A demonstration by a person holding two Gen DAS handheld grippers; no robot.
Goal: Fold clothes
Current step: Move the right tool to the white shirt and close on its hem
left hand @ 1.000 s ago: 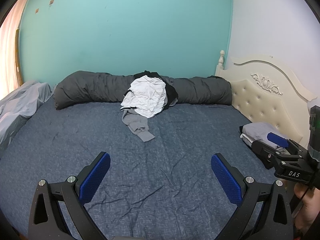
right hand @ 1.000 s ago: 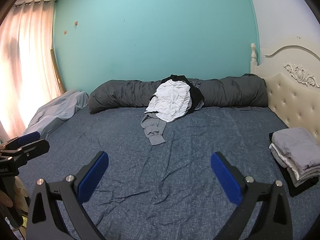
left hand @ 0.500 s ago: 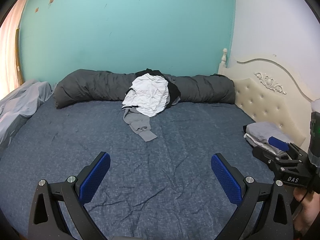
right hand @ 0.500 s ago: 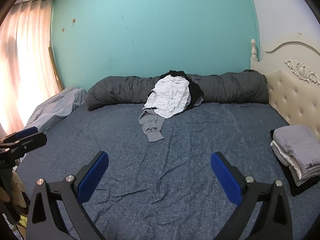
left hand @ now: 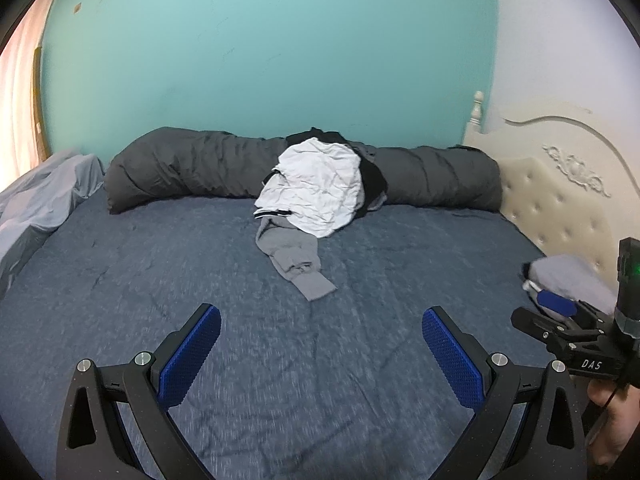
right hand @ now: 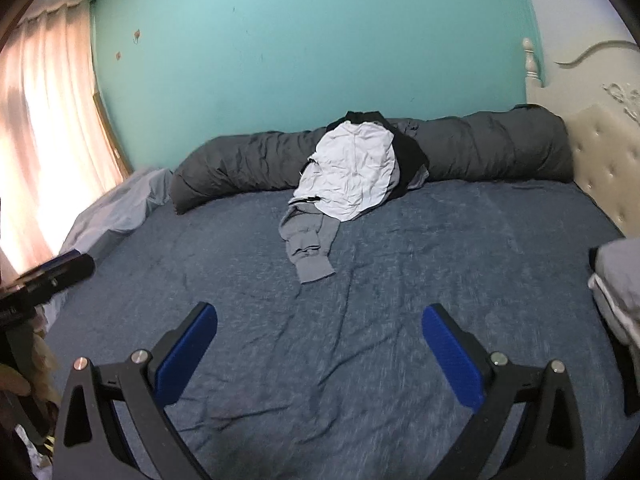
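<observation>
Both our claws, left gripper (left hand: pixel 321 342) and right gripper (right hand: pixel 319 340), are spread wide and empty over the near bed (left hand: pixel 120 280). The pile (left hand: pixel 320 188) lies far ahead, centred, against the duvet (left hand: pixel 192 168); its grey sleeve (left hand: pixel 298 260) runs toward us, about equally reachable.

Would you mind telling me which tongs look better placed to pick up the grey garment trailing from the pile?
Neither clearly. Both the left tongs and right tongs are open and empty, with the grey garment centred ahead of each.
</observation>
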